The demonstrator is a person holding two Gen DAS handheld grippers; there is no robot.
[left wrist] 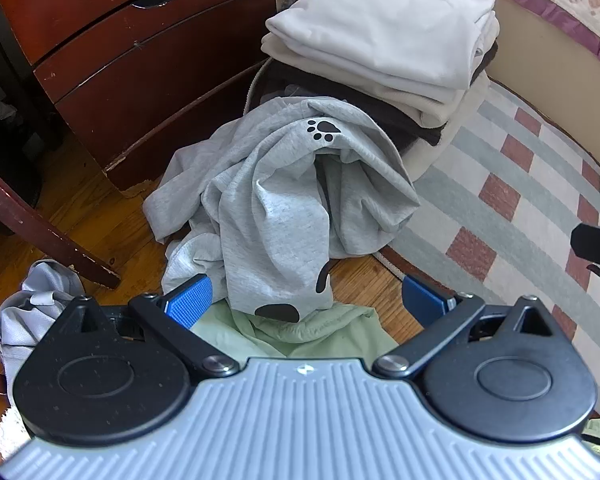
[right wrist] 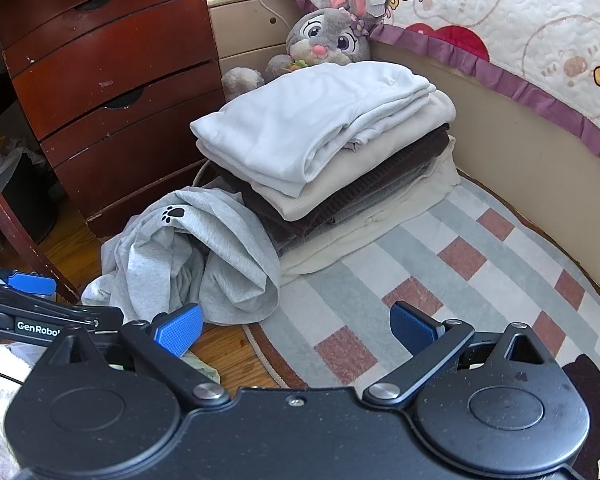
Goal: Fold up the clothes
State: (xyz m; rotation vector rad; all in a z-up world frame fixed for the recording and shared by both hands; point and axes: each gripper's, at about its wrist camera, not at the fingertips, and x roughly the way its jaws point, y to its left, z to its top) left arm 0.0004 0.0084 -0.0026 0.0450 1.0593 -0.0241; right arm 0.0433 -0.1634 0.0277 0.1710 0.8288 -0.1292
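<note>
A crumpled grey garment with black paw prints [left wrist: 276, 204] lies on the wood floor at the rug's edge; it also shows in the right wrist view [right wrist: 188, 260]. A pale green garment [left wrist: 300, 332] lies under its near end. My left gripper [left wrist: 306, 300] is open and empty, its blue pads on either side of the grey garment's near tip, just above it. My right gripper [right wrist: 296, 328] is open and empty over the rug edge, to the right of the grey garment. A stack of folded clothes [right wrist: 320, 152], white on top, stands behind it.
A red-brown drawer chest [right wrist: 108, 80] stands at the back left. A chair leg [left wrist: 40, 224] slants on the left. A striped, checked rug [right wrist: 440, 280] covers the floor on the right. A plush rabbit [right wrist: 328, 40] and a quilted bed edge [right wrist: 540, 60] lie behind. Another grey cloth [left wrist: 32, 312] lies at the left.
</note>
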